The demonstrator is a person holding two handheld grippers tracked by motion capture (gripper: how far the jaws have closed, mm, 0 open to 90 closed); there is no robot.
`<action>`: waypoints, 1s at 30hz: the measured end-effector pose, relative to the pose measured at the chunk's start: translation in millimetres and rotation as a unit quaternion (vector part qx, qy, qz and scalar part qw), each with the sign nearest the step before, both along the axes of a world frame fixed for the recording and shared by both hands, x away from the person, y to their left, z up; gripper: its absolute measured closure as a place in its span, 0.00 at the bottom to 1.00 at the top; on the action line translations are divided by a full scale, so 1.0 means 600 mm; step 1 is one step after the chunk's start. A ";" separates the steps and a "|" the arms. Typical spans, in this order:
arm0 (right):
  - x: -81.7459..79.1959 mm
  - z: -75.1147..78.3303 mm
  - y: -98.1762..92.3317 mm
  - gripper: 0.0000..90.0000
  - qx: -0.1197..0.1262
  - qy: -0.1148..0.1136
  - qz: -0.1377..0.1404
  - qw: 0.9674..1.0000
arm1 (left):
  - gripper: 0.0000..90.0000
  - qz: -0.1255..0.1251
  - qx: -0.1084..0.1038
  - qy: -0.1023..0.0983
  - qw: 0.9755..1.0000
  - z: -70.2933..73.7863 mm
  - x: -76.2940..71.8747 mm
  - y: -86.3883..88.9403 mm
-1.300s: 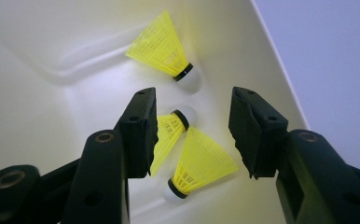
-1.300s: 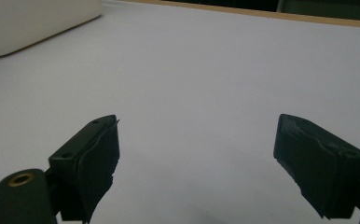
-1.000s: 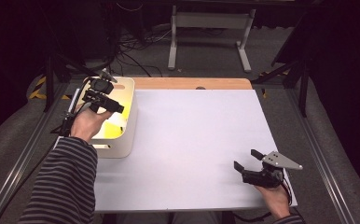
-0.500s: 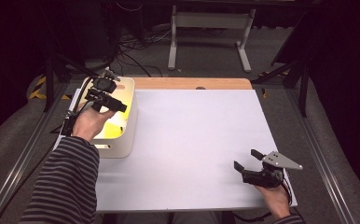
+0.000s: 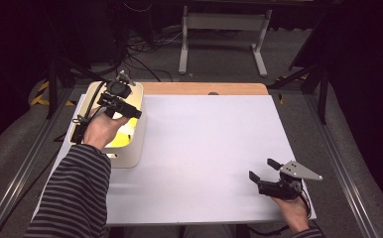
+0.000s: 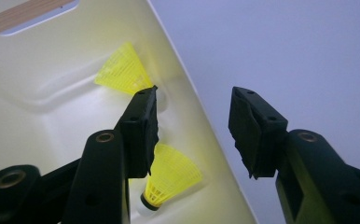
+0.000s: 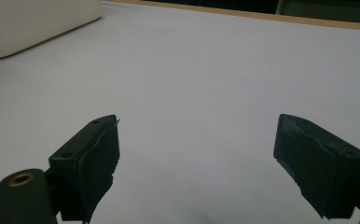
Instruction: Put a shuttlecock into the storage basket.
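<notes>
Two shuttlecocks (image 6: 172,173), bright yellow mesh skirts with pale cork tips, lie unmarked in the cream bin (image 5: 130,148) at the bench's (image 5: 204,148) nine o'clock. The left gripper (image 6: 194,126) hovers over the bin's rim, jaws apart and empty. The right gripper (image 5: 264,171), at five o'clock, gapes wide.

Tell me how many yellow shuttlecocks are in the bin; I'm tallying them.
2. One shuttlecock lies farther in, by the bin's side wall; the other lies nearer, just behind the left gripper's jaw. More may be hidden behind the jaws and hand.
</notes>
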State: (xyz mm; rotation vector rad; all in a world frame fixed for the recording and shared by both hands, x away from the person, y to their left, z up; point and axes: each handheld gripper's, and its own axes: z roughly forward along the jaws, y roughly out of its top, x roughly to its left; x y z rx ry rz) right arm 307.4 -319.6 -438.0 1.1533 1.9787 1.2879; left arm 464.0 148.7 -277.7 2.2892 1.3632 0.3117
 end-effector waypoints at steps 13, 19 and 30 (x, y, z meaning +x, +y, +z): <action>0.000 0.000 0.000 0.16 -0.002 0.000 0.000 1.000 | 0.58 -0.021 -0.006 -0.001 1.000 -0.001 -0.003 -0.033; 0.000 0.000 0.001 0.16 -0.002 0.000 0.001 1.000 | 0.58 -0.033 -0.012 -0.003 0.999 -0.002 -0.010 -0.046; 0.000 0.000 0.002 0.16 -0.003 -0.001 0.002 1.000 | 0.57 -0.056 -0.017 -0.003 0.998 -0.010 -0.023 -0.078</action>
